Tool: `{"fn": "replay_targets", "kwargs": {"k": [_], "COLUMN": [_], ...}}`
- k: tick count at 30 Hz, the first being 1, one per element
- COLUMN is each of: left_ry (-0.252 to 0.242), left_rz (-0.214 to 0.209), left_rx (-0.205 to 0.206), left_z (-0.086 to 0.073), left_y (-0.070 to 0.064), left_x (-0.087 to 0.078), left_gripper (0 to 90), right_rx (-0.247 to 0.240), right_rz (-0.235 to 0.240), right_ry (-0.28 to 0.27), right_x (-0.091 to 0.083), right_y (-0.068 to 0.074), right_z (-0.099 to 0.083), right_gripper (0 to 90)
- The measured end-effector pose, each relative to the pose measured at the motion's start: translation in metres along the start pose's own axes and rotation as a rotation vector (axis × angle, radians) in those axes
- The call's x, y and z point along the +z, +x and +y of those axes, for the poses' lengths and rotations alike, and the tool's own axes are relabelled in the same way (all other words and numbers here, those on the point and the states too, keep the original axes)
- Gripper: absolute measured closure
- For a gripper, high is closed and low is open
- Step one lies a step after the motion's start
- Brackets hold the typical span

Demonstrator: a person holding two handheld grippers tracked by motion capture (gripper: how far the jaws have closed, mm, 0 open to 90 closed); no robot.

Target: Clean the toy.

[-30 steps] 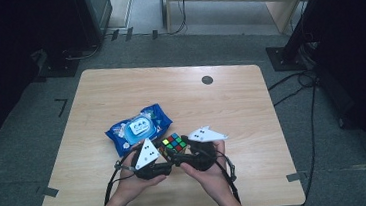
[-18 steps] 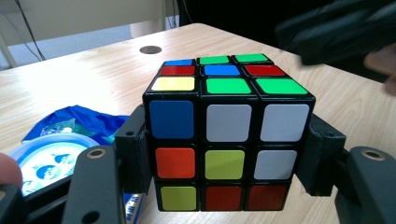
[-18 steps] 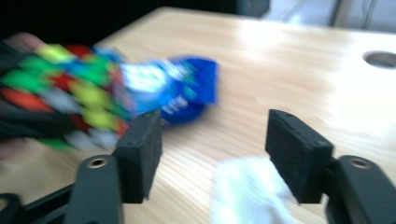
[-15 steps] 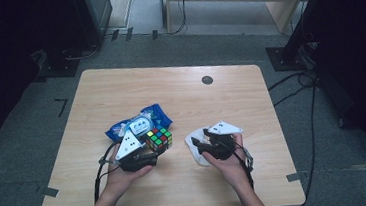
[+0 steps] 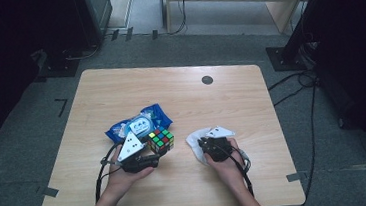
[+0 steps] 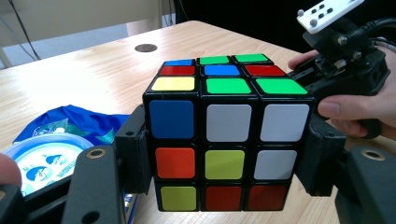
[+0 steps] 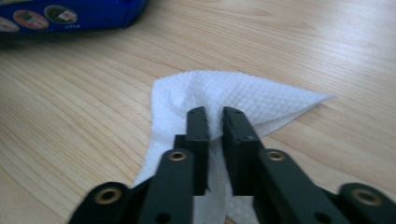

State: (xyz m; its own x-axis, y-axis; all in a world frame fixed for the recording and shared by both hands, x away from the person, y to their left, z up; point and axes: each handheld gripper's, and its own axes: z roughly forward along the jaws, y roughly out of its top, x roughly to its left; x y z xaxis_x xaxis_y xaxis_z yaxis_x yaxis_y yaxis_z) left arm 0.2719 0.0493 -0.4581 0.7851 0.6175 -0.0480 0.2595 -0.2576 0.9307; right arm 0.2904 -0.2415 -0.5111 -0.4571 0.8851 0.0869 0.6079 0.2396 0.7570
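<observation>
Rubik's cube [image 6: 227,140]: clamped by its two side faces between the left gripper's [image 5: 143,159] jaws, just beside the blue wet-wipes pack [image 5: 137,124].
Left gripper: closed around the cube.
Right gripper [image 7: 215,122]: jaws narrow, pinching a fold of white tissue [image 7: 233,98] lying on the table [image 5: 119,88].
Spacing: cube and tissue apart, bare wood between.
Open room: far half of table beyond the pack, up to its back edge.
</observation>
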Motion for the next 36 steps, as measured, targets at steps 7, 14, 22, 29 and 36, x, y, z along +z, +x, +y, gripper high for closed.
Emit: {"fn": "replay_targets", "kwargs": {"k": [7, 14, 22, 29, 36], "left_ry": [0.005, 0.039, 0.066, 0.06, 0.062], "left_rz": [-0.004, 0.002, -0.012, -0.031, -0.04], "left_rx": [0.005, 0.037, 0.067, 0.075, 0.093], "left_z": [0.0, -0.004, -0.006, -0.006, -0.005], "left_y": [-0.001, -0.007, -0.02, -0.031, -0.036], "left_x": [0.001, 0.007, 0.016, 0.02, 0.021], "left_gripper": [34.3, 34.3, 34.3, 34.3, 34.3], "right_rx": [0.065, 0.119, 0.043, -0.062, -0.09], "right_rz": [-0.043, 0.061, 0.245, 0.329, 0.299], "right_ry": [-0.024, -0.192, -0.341, -0.384, -0.348], "right_x": [-0.01, -0.043, -0.08, -0.084, -0.07], "right_y": [-0.008, -0.005, 0.036, 0.078, 0.087], "right_z": [0.001, 0.019, 0.044, 0.047, 0.041], "right_gripper": [88.7, 88.9, 88.8, 88.6, 88.5]}}
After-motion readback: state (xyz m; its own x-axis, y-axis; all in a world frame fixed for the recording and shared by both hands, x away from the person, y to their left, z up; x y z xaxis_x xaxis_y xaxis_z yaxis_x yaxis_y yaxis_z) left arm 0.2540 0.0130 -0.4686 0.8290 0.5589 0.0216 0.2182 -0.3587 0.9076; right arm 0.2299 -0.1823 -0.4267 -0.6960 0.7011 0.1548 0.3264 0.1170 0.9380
